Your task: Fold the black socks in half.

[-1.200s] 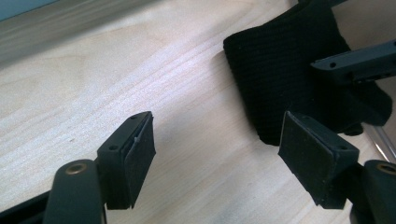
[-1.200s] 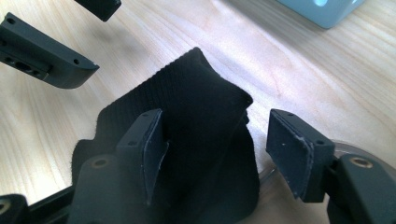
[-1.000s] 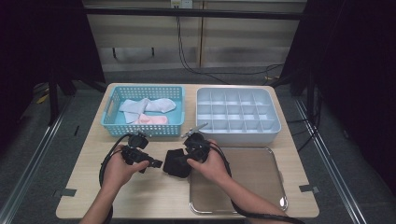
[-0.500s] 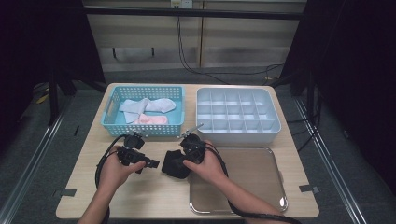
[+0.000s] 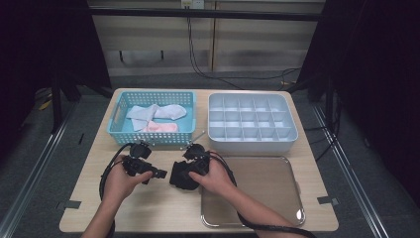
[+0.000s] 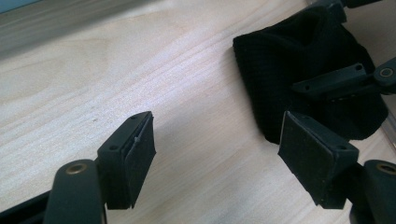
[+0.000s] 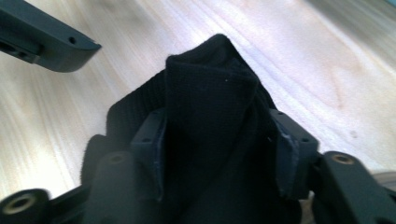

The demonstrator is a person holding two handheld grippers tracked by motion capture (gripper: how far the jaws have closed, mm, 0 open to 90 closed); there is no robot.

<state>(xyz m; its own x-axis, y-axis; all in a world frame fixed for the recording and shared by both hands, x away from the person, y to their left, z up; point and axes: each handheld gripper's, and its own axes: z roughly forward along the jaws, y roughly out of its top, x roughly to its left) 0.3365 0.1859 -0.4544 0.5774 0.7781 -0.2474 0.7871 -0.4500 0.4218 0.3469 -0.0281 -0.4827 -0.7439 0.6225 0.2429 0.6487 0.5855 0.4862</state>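
I am pinching a black sock (image 7: 210, 135) with my right tool (image 7: 217, 154), its jaws just closing, while my left tool (image 6: 224, 154) is hovering spread above the bench (image 5: 163, 208).

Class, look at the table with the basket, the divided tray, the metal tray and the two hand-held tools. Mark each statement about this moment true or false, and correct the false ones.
1. The right tool has a black sock between its pads. True.
2. The left tool grips the black sock. False: its jaws stand open over bare table, the sock beside them.
3. The blue basket holds light-coloured socks. True.
4. The divided tray is full of socks. False: its compartments are empty.
5. The black sock lies on the metal tray. False: it is over the wooden table, left of that tray.
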